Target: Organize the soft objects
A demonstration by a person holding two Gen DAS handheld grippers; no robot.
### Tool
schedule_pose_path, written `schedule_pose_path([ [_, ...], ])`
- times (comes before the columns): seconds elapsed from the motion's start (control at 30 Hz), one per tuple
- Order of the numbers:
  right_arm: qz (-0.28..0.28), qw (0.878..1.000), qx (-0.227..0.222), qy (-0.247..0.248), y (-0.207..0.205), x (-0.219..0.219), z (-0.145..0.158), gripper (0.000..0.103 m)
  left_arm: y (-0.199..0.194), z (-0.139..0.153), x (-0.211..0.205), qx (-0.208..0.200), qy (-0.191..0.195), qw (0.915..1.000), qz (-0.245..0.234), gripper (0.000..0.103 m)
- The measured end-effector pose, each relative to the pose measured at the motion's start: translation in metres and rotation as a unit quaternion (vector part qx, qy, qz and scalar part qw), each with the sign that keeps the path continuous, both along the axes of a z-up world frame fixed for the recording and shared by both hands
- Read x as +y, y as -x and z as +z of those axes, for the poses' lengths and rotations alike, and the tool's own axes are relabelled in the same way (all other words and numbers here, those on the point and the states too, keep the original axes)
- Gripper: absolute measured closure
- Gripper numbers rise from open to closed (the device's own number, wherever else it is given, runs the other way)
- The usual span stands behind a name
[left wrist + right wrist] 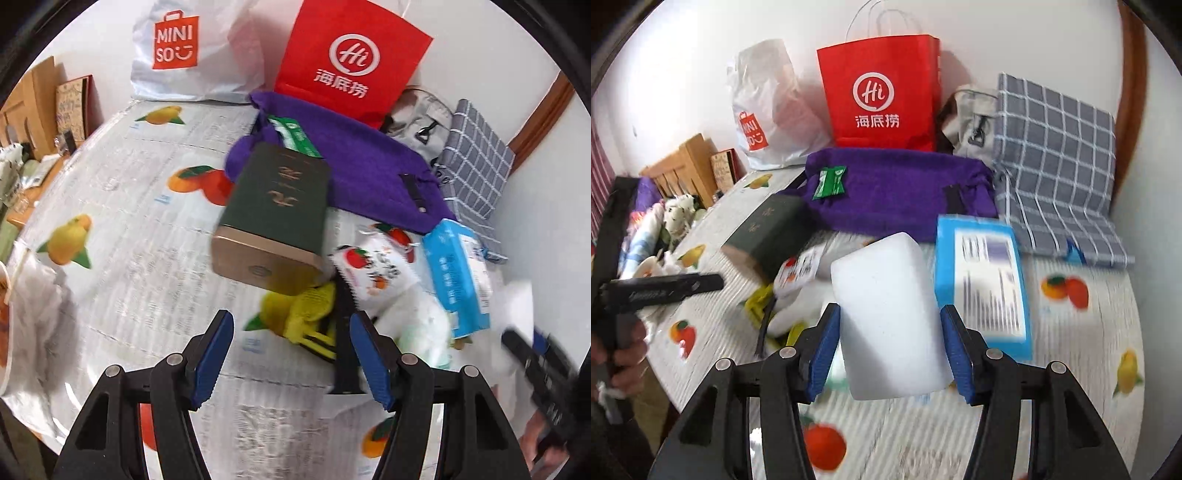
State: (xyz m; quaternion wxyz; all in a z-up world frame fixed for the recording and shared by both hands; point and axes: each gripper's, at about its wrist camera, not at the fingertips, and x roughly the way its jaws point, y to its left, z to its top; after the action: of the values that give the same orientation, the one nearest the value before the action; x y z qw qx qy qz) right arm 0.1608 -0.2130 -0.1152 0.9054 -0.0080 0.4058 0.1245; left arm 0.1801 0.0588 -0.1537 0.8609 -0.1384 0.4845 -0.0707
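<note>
My right gripper (888, 350) is shut on a white foam block (886, 314), with a blue pad against each side, and holds it above the fruit-print tablecloth (1071, 350). My left gripper (291, 358) stands open over the cloth with nothing between its fingers. Just beyond it lie a yellow cloth (299, 310), a white snack packet (373, 269) and a soft white bundle (417, 317). A blue tissue pack (982, 280) lies to the right of the block. Further back are a purple fabric pouch (897, 195) and a grey checked cloth (1056, 162).
A dark green box (277, 210) leans across the purple pouch's front. A red paper bag (882, 99), a white plastic bag (192, 48) and a grey bag (971, 114) stand against the wall. A green sachet (829, 182) rests on the pouch. Wooden boxes (687, 162) stand far left.
</note>
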Motion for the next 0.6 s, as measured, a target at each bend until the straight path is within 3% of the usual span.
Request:
schedule_pose_path([
  [0.2,-0.017,1.000,0.008,-0.006,0.041,-0.023,-0.020,0.049,-0.006,-0.006,-0.025,0.002,0.033,0.9994,-0.007,0.033],
  [0.4,-0.040,0.998,0.045,-0.005,0.047,-0.051,-0.053,0.049,-0.019,-0.008,-0.050,0.005,0.042,0.9990,-0.015,0.028],
  [0.6,-0.042,0.996,0.069,-0.035,0.046,-0.065,-0.078,0.049,-0.036,-0.012,-0.063,0.013,0.048,0.9987,-0.011,0.026],
])
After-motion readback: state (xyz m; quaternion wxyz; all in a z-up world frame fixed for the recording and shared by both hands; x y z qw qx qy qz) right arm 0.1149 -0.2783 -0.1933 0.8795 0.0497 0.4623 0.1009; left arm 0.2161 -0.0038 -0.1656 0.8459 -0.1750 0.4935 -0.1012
